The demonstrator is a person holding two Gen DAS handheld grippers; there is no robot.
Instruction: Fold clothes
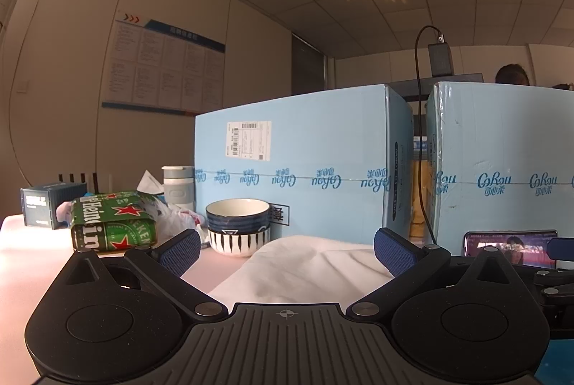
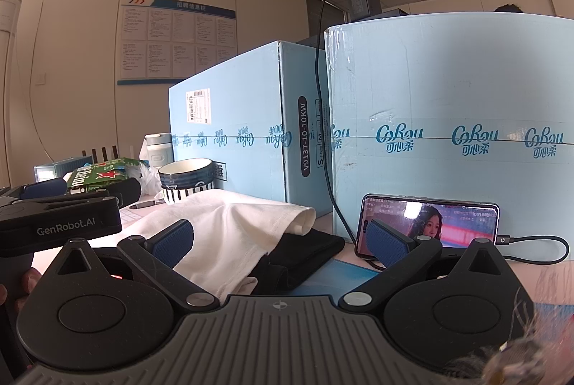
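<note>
My left gripper (image 1: 287, 250) is spread wide with nothing between the blue pads, hovering low right in front of the white shirt (image 1: 305, 270). My right gripper (image 2: 280, 239) is the same, wide apart and empty, with the shirt's right edge and a black garment (image 2: 308, 254) under it sitting between its fingers. In the right view you can see my other gripper off to the left, level with this one, so both are lined up along the near side of the pile

The shirt's lying rumpled on the table (image 1: 32, 241), draped over the black piece, with a hemmed edge curling at the far right corner. I can't tell if it's a sleeve or the bottom hem from here

How I'd do this bit: I reckon it's the first grab, so pinch only the white layer, one gripper per corner, and stay shallow so the black thing doesn't come along. Lift and pull the two apart to get the cloth taut before folding anything

Watch the surroundings, it's cramped. Stacked bowls (image 1: 238, 227) sit just behind the shirt on the left, the phone (image 2: 427, 225) leans on the blue box (image 2: 448, 119) at right with its cable (image 2: 538, 250) trailing across the table. Keep the lift small and toward me, not out toward that stuff
</note>
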